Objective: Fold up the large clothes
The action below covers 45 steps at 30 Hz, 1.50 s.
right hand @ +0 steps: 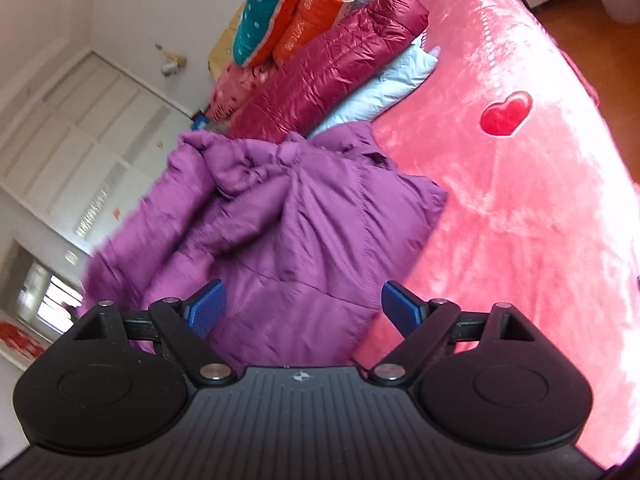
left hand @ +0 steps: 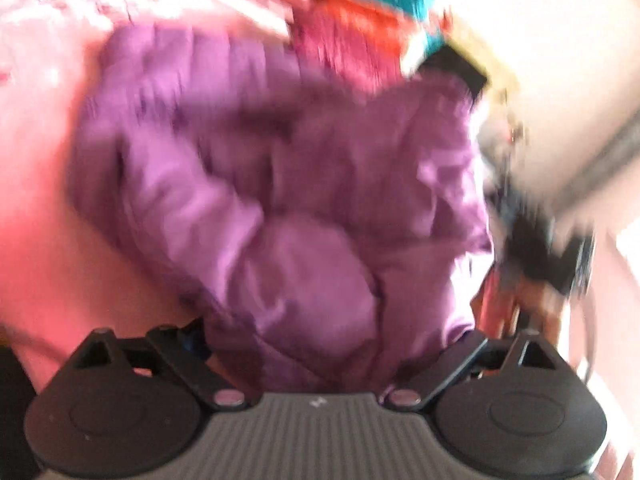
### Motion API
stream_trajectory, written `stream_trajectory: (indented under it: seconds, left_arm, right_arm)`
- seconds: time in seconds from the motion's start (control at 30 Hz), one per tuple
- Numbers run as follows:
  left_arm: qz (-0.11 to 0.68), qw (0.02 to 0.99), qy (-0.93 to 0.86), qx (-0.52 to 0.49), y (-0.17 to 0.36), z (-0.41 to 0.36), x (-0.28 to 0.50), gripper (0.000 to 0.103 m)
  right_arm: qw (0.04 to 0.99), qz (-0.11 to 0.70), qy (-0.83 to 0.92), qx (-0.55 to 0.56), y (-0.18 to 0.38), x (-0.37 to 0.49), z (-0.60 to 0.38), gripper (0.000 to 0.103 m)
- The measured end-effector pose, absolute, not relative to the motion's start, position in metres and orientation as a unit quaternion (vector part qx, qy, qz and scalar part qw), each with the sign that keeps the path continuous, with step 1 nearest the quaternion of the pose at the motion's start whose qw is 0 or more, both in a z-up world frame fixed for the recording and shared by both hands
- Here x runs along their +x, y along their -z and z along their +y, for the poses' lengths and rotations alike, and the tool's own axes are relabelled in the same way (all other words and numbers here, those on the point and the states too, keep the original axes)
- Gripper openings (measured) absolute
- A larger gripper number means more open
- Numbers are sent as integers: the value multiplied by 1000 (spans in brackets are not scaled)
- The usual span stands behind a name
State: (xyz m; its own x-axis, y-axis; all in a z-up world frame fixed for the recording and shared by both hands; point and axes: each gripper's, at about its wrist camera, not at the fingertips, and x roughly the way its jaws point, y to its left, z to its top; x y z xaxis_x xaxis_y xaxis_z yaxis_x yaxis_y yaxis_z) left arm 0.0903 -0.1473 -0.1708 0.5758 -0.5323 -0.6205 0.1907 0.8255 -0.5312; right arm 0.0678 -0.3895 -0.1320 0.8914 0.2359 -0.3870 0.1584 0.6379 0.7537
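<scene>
A crumpled purple padded jacket [left hand: 280, 200] [right hand: 288, 216] lies on a pink plush blanket [right hand: 520, 200]. The left wrist view is blurred by motion. My left gripper [left hand: 332, 340] has its linkage arms spread wide, and the jacket bulges up between them, hiding most of both fingers. My right gripper [right hand: 304, 306] stands open just over the jacket's near hem. Its blue pads [right hand: 208, 304] are far apart and touch no fabric.
Folded items are stacked at the far end of the bed: a maroon puffer jacket [right hand: 332, 64], a light blue garment [right hand: 384, 88], and orange and teal quilts [right hand: 288, 12]. White wardrobe doors [right hand: 80, 120] stand on the left. A red heart [right hand: 506, 114] marks the blanket.
</scene>
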Motion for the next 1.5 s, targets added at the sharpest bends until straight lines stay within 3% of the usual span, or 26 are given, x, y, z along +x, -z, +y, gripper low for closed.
stream_trajectory:
  seconds: [0.2,0.5,0.9,1.17,1.5]
  left_arm:
    - [308,909,139,-245,115,-95,148,96]
    - [271,941,-15,-203,97,5,182,99]
    - [310,939,3,-148,124,52,148,102]
    - [344,924,116,-120,136,56,133,102]
    - [368,909,178,-78,140,76,100,102]
  right_arm:
    - [881,207,-20,426,128,62,-397,103]
    - [909,200,-14,365,124,66,-393,103]
    - [962,206,-29,175,94,108,-351,103]
    - [972,216,-51,82,79,167,-330,103]
    - [961,209,-99,-154,82,224,-273,103]
